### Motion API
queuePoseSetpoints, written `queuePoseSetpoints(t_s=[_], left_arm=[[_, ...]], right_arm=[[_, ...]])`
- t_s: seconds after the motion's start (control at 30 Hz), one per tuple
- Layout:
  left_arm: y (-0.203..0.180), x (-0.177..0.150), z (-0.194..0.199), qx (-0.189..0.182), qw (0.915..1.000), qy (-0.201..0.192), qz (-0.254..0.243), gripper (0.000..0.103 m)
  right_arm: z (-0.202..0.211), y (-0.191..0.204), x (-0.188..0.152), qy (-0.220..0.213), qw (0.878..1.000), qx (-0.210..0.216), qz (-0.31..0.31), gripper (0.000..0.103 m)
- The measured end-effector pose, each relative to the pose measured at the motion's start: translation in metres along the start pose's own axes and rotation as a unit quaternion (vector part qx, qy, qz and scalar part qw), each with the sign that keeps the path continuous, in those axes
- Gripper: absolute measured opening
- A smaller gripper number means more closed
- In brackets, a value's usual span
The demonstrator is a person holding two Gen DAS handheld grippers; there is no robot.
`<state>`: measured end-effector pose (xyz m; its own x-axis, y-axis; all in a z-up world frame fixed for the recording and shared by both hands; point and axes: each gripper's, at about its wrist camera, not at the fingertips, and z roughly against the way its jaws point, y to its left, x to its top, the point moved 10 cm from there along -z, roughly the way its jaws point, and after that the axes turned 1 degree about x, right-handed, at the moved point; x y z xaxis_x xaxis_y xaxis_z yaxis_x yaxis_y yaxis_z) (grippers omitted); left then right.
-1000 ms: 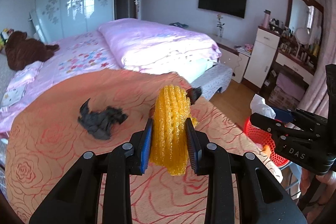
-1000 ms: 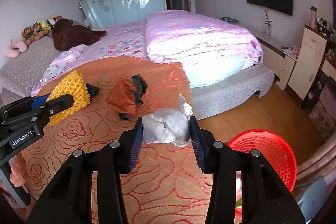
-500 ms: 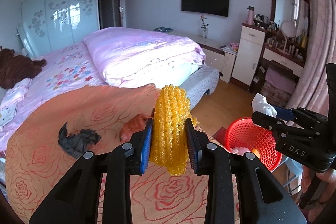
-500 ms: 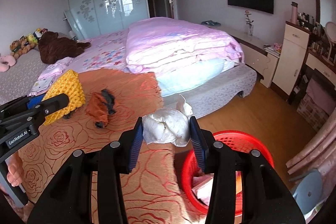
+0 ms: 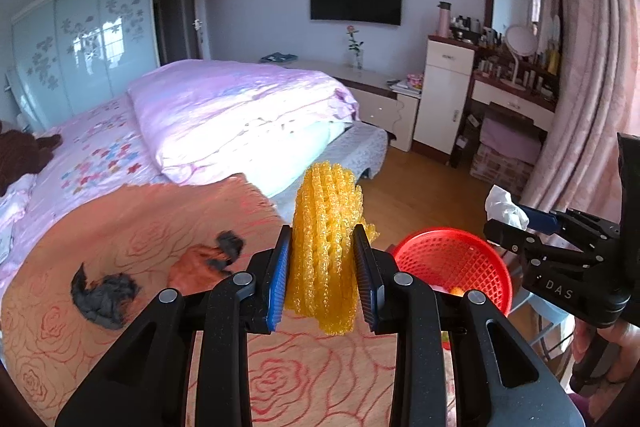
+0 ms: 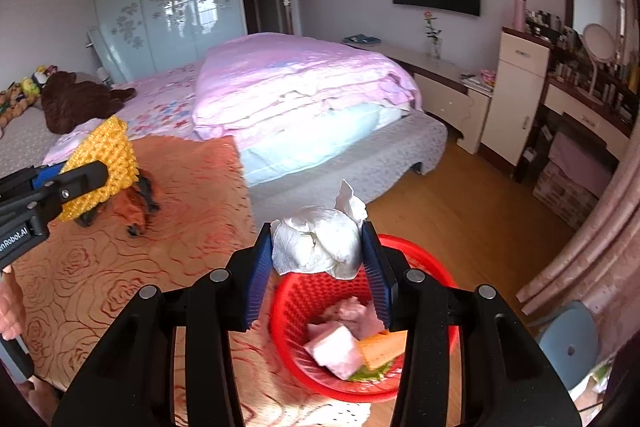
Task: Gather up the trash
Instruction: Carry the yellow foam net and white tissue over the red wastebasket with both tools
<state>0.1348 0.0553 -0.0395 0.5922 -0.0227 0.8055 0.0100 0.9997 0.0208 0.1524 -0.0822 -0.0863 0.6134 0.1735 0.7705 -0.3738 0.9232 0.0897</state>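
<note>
The foam net sat between the left gripper pads, above the patterned cover. The tissue wad sat between the right gripper pads, over the basket, which stood on the floor to the cover's right, with scraps inside

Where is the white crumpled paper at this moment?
The white crumpled paper is clamped in the right gripper, above the red basket beside the bed.
</note>
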Motion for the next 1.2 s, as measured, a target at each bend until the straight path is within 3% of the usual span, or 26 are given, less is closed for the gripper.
queuePoseSetpoints(t_s=[0.43,0.83,1.2], left_arm=[[-0.056,-0.006,-0.034,-0.036,0.9983,0.029,-0.036,0.029],[-0.105,-0.026,-0.071,-0.082,0.992,0.073,-0.062,0.029],[-0.121,-0.059,-0.106,-0.109,0.9832,0.13,-0.068,0.029]], right_arm=[[-0.006,-0.06,-0.02,0.008,0.998,-0.04,-0.053,0.042],[-0.022,-0.085,-0.043,0.034,0.994,-0.048,-0.093,0.042],[-0.043,-0.092,-0.066,0.077,0.989,-0.04,-0.117,0.043]])
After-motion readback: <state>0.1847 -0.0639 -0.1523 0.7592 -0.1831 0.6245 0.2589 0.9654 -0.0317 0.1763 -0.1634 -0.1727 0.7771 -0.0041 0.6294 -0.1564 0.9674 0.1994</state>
